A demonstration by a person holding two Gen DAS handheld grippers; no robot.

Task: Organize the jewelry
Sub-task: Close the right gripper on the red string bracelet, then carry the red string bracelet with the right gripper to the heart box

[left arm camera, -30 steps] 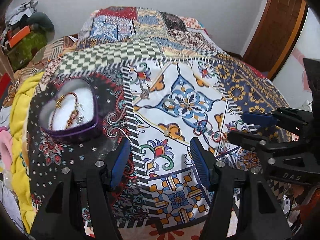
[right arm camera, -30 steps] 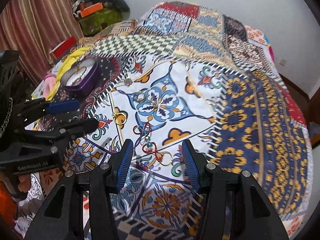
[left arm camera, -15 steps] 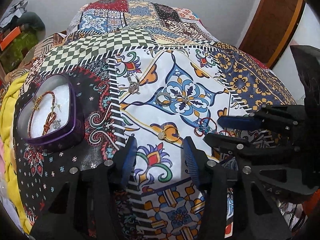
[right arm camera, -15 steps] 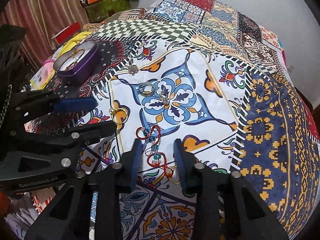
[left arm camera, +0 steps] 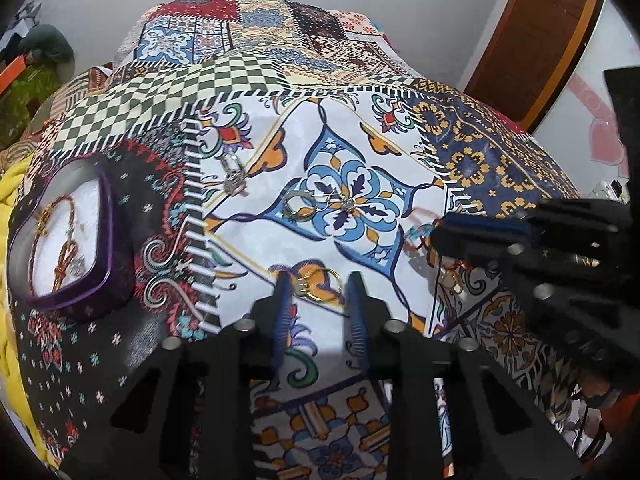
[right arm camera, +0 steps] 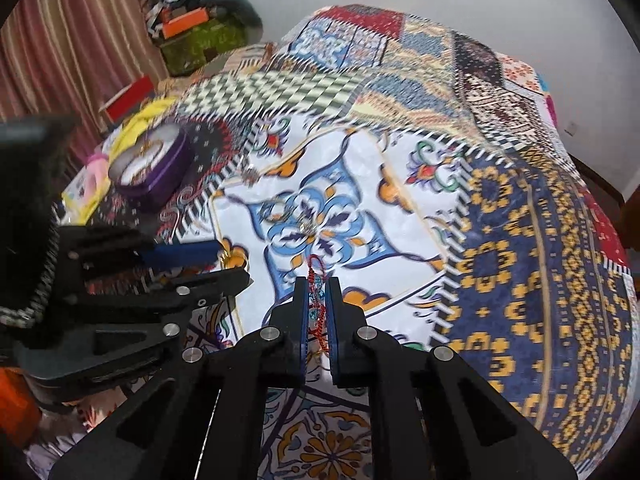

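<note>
Right wrist view: our right gripper (right arm camera: 317, 300) has closed since half a second ago, when its jaws stood apart on either side of the red beaded bracelet (right arm camera: 316, 280); now they are clenched on it, red cord and blue-green beads showing in the narrow slit between the blue pads, one loop poking out past the tips over the patchwork bedspread (right arm camera: 520, 208). We count one bracelet in this grip. Our left gripper (left arm camera: 318, 284) has moved forward over the same interval and its jaws have narrowed; they stand released, a gap between them, flanking one gold ring (left arm camera: 318, 280) that lies flat on an orange motif of the bedspread. From the left wrist view we count three more loose pieces on the white-and-blue panel: one silver ring (left arm camera: 298, 206), one small silver item just right of it (left arm camera: 347, 203), too small to identify, and one silver pendant-like piece (left arm camera: 235, 178) near the striped border. One purple heart-shaped tin (left arm camera: 68, 236) sits open at the left of the bed, well apart from both grippers, with one red-and-gold cord bracelet (left arm camera: 60, 236) lying on its white lining. A yellow blanket (left arm camera: 12, 184) is bunched beside the tin. The right wrist view is blurred.
</note>
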